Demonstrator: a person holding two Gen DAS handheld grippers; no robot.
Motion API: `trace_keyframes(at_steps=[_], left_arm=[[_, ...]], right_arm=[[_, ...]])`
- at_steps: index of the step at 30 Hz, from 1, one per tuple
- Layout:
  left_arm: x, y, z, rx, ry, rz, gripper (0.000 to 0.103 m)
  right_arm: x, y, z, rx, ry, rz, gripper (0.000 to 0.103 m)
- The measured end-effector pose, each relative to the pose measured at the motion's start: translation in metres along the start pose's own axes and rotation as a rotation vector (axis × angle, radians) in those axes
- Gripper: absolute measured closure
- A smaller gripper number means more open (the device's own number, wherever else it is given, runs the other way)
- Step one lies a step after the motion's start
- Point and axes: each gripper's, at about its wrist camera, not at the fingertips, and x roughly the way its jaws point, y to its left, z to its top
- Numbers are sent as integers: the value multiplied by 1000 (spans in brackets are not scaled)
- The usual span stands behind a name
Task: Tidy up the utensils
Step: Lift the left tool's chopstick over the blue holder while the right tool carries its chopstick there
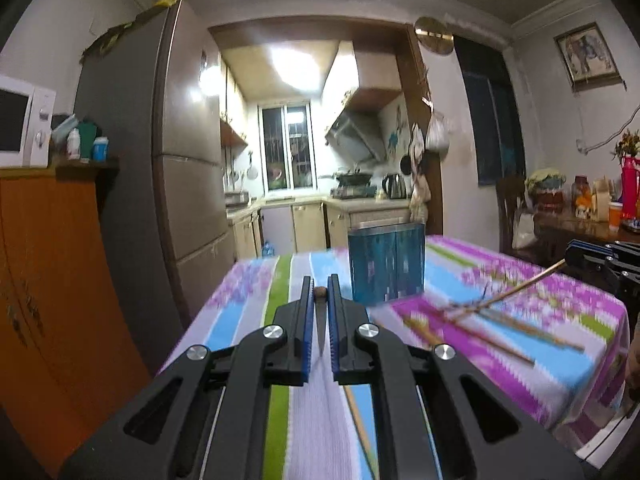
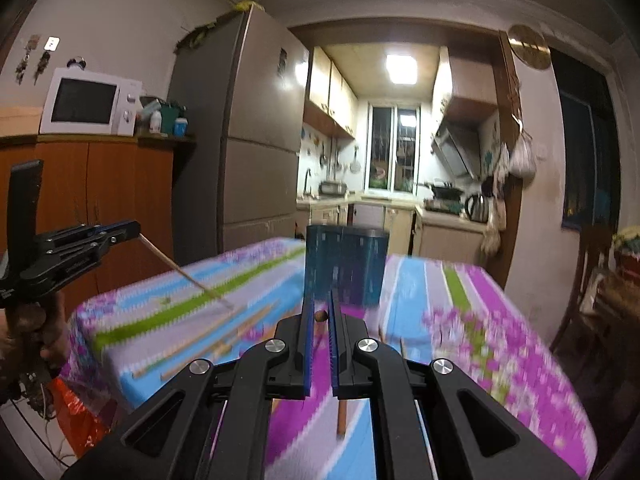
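- Left wrist view: left gripper [image 1: 320,292] clamped nearly shut on one chopstick [image 1: 320,293], its butt end showing between the blue pads, shaft hanging down below the jaws towards the striped tablecloth [image 1: 248,300]. Blue holder [image 1: 386,264] upright just ahead and a little right. Loose chopsticks [image 1: 516,326] lying flat on the cloth further right, blurred. Right gripper [image 1: 576,256] at the far right edge, pinching another stick.
- Right wrist view: right gripper [image 2: 320,316] likewise closed on a chopstick [image 2: 320,315], shaft drooping under the jaws. Holder [image 2: 346,264] straight ahead.
- Step, as judged: both sticks lifted, transport stage. Next: carry over the holder rim, tilt tips down, release inside.
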Motion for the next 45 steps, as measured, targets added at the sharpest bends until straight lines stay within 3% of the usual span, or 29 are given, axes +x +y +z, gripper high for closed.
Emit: trace_keyframes(at_steps=[17,31,45], left_arm=[[48,1,81,-25,-31,-83,98],[69,-25,134,-26,-1,-171,98],[123,-26,190,-54,-18,-194,98]], right_arm=[[54,-36,96,28,8,48,95],[81,-64,152,43,-60,41,95],[150,-95,211,57,-124,15,95]])
